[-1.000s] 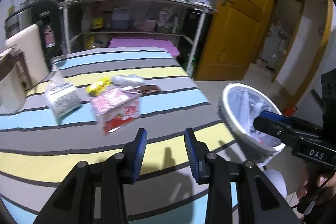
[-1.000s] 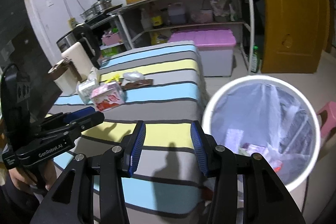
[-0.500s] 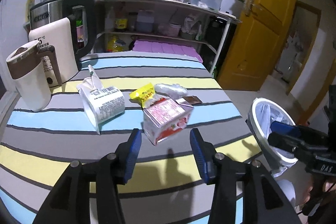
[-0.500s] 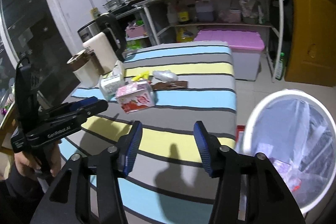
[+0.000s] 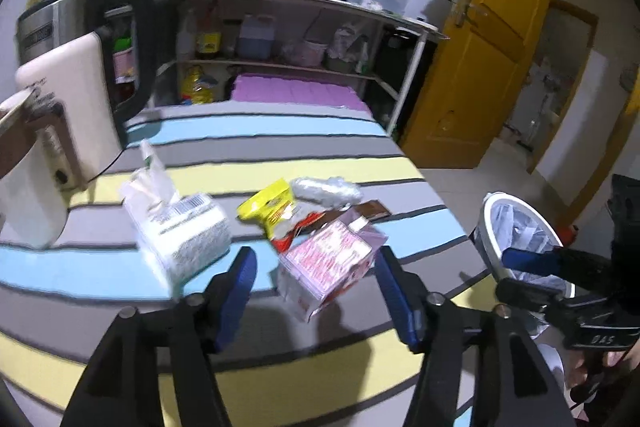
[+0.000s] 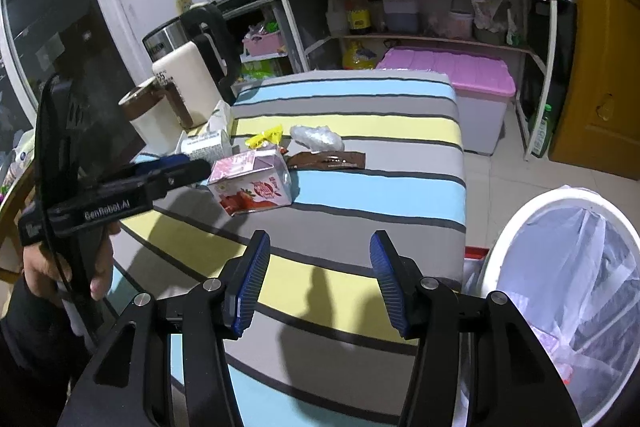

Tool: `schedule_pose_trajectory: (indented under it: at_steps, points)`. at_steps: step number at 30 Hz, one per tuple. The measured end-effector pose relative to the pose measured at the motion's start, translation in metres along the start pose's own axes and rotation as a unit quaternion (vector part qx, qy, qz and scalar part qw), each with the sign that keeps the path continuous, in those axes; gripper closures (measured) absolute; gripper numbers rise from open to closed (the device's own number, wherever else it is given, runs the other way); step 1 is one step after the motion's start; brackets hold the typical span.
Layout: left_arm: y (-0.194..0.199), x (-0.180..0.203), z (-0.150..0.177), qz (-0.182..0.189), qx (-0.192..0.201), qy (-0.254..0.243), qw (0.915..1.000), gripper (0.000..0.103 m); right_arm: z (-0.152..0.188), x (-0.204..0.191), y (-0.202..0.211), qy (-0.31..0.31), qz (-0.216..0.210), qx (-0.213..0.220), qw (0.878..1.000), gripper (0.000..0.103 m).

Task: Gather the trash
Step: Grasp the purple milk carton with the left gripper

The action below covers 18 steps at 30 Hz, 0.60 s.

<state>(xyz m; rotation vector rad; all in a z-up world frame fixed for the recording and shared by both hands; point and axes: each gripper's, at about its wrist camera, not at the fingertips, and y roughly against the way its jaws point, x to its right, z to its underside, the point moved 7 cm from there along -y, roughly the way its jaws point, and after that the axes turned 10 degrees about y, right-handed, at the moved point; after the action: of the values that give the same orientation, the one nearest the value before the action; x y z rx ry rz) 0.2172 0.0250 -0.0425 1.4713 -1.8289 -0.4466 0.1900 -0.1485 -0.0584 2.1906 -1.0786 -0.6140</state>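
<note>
The left tongs (image 5: 316, 291) stand spread, their jaws having just been opening, with the pink carton (image 5: 332, 263) lying on the striped bench (image 5: 280, 143) just ahead of the blue pads (no pad presses on it). Behind that carton lie a yellow wrapper (image 5: 266, 205), a crumpled clear bag (image 5: 324, 187) and a brown wrapper (image 6: 328, 159), and to its left a tissue pack (image 5: 180, 227). The right tongs (image 6: 318, 277) are open and empty over the bench's near edge, and right of the carton, off the bench, stands the white lined bin (image 6: 568, 291).
</note>
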Motion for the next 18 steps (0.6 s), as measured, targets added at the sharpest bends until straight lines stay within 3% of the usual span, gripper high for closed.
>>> schedule_pose_trajectory:
  at_steps: [8, 15, 18]
  points:
    - [-0.033, 0.007, -0.005, 0.014, -0.029, -0.039, 0.9987, 0.036, 0.0, 0.009, -0.022, -0.001, -0.002, -0.02, 1.0, 0.05]
    - [-0.055, 0.002, 0.01, 0.028, -0.058, -0.037, 0.9972, 0.036, 0.001, 0.012, -0.035, -0.005, -0.004, -0.033, 0.999, 0.05]
    - [-0.055, 0.002, 0.013, 0.024, -0.054, -0.04, 0.9975, 0.048, -0.001, 0.011, -0.038, -0.002, -0.006, -0.036, 0.999, 0.05]
